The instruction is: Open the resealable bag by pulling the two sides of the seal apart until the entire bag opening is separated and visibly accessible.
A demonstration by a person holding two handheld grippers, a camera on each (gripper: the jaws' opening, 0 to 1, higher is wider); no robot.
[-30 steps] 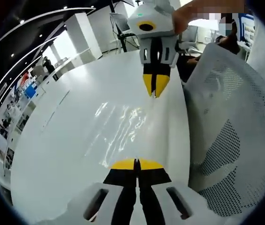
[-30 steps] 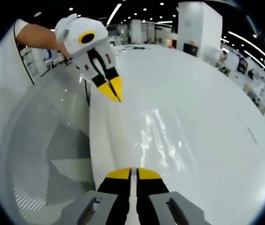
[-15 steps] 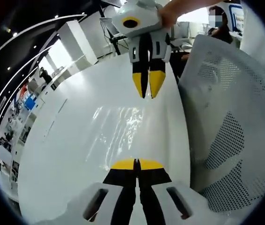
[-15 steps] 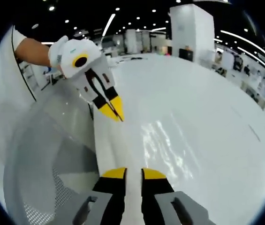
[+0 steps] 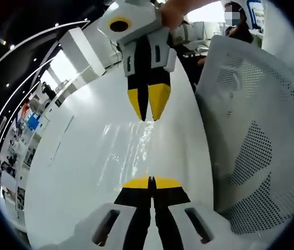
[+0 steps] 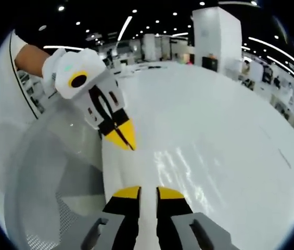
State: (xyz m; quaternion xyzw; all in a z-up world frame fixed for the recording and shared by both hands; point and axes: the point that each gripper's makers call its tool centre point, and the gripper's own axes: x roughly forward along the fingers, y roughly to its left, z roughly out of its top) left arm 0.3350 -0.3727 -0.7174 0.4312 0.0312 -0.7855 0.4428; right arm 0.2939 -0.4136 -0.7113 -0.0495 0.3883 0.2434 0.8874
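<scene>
Two grippers over a clear bag on a white table

At frame centre the bag (image 5: pixel 136 146) lies flat on the table (image 5: pixel 74 172). Left gripper (image 5: pixel 151 180) jaws are pressed together at the bag's near edge; right gripper (image 6: pixel 148 191) jaws stand spread, pinching nothing.

The resealable bag (image 5: pixel 131 151) is clear and shiny, lying flat on the white surface in the middle of the left gripper view; in the right gripper view it (image 6: pixel 180 172) glints at centre.

white table (image 5: pixel 84 172) | mesh chair (image 5: pixel 256 130) | ceiling lights (image 6: pixel 126 21)
</scene>
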